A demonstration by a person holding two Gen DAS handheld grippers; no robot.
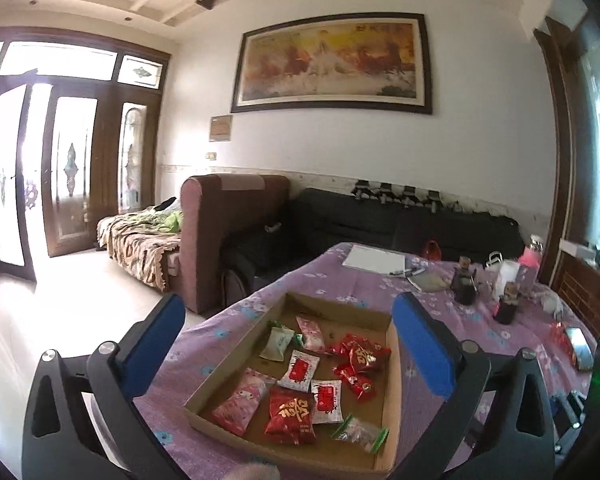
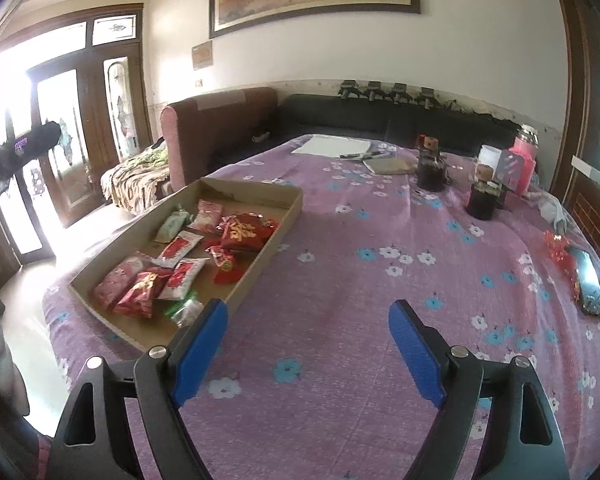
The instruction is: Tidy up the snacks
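A shallow cardboard tray (image 1: pixel 230 360) lies on the purple flowered tablecloth (image 2: pixel 360 280) and holds several snack packets. Among them are a red packet with gold characters (image 1: pixel 290 420), a pink packet (image 1: pixel 240 400), white-and-red sachets (image 1: pixel 300 370), a green-and-white one (image 1: pixel 276 342) and small red candies (image 1: pixel 360 354). My left gripper (image 1: pixel 288 306) hovers over the tray, open wide, with nothing held between its blue pads. My right gripper (image 2: pixel 309 308) is open above bare cloth, to the right of the tray (image 2: pixel 268 268). A loose red wrapper (image 2: pixel 556 248) lies far right.
A phone (image 2: pixel 590 280) lies beside the loose wrapper. Two dark corked jars (image 2: pixel 430 168) (image 2: pixel 482 196), a pink bottle (image 2: pixel 524 164), white paper (image 2: pixel 332 146) and pens stand at the table's far side. The tray sits near the table's left edge; sofas lie beyond.
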